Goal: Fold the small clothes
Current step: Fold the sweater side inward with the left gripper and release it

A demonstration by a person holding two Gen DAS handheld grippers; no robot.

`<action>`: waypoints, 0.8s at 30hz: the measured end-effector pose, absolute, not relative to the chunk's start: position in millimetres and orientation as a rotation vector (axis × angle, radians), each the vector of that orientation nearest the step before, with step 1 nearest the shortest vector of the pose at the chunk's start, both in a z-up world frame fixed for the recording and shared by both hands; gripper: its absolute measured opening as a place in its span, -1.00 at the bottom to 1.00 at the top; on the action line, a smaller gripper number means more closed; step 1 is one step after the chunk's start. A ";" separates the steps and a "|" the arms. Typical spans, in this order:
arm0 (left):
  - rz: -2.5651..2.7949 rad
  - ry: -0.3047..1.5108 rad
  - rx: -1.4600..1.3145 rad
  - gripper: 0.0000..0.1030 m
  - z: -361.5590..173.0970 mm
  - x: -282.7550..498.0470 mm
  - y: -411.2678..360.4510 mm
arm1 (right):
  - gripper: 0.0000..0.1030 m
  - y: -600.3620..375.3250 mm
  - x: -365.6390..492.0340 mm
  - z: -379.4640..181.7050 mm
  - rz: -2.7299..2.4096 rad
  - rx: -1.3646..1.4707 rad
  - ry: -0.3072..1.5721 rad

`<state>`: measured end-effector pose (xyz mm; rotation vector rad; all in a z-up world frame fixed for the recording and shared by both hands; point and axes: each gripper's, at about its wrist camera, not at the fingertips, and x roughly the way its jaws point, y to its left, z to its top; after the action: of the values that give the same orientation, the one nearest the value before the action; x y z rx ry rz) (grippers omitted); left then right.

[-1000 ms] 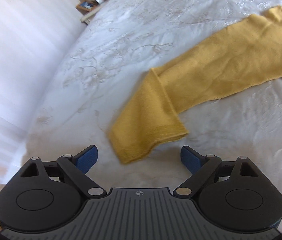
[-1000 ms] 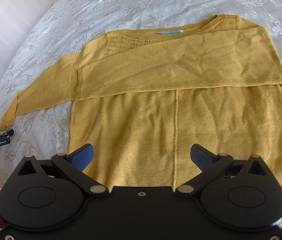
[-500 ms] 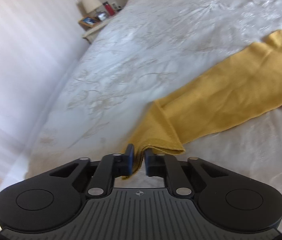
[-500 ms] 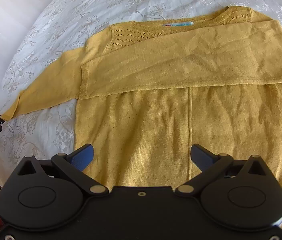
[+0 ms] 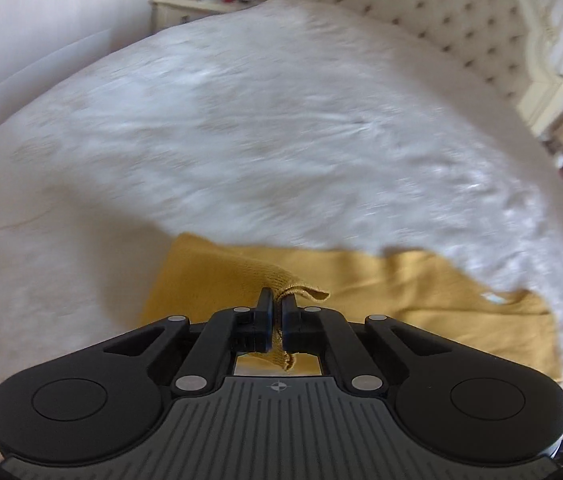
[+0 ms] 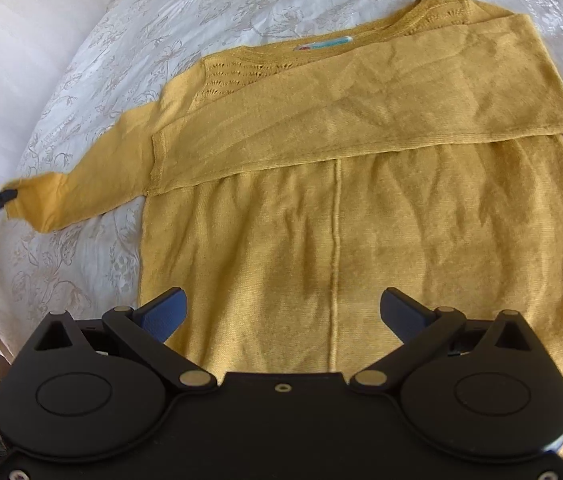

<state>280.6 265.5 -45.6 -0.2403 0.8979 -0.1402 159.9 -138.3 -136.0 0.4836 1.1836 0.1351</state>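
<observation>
Left claw [image 5: 277, 312] is clamped on the cuff [image 5: 301, 294] of the sweater [image 6: 361, 208], knit pinched between the pads, a scrap hanging below them. Right claw [image 6: 281, 316] is spread wide with nothing in it, poised over the near hem, body seam [image 6: 335, 240] running straight away from it between the pads. Sweater lies flat on the bed [image 6: 81, 264], collar far, hem near; the right sleeve [image 6: 361, 120] is already folded across the chest. Key relation: the left sleeve [image 6: 93, 176] has its long axis running out to the left from the shoulder, and its tip is at the left claw [image 6: 1, 196], seen at the left edge of the right wrist view. So my read is the fold runs rightward across the body, along that axis, and the left hand owns it; the right is nearer the hem only. Hard to make out: left wrist view is motion-blurred, bed texture smeared, and the sleeve there is partly behind the claw body. Right view cuts off the near hem behind the claw and the sweater's right edge at the frame border, so hem alignment can't be checked.
</observation>
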 end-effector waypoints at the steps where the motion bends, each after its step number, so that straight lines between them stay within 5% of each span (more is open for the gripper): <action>1: -0.170 0.883 -0.251 -0.93 -39.5 281.8 249.3 | 1.00 -143.6 158.2 -135.4 0.135 0.487 1.180; 8: -0.403 0.830 -0.296 -0.93 -20.7 297.5 113.3 | 1.00 -184.0 147.8 -130.5 0.123 0.510 1.156; 18: -0.564 0.932 -0.231 -0.87 -62.4 303.5 -33.2 | 1.00 -237.2 139.8 -123.6 0.079 0.538 1.119; 20: -0.576 0.952 -0.205 -0.55 -68.4 295.4 -40.1 | 1.00 -242.9 141.3 -122.4 0.076 0.539 1.114; 24: -0.557 0.966 -0.115 -0.44 -80.5 277.7 -31.2 | 1.00 -250.1 147.2 -120.4 0.085 0.548 1.095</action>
<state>277.7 -31.2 -80.5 -0.1153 0.9663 -0.5568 147.2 -250.1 -120.4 0.5484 1.0951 0.0848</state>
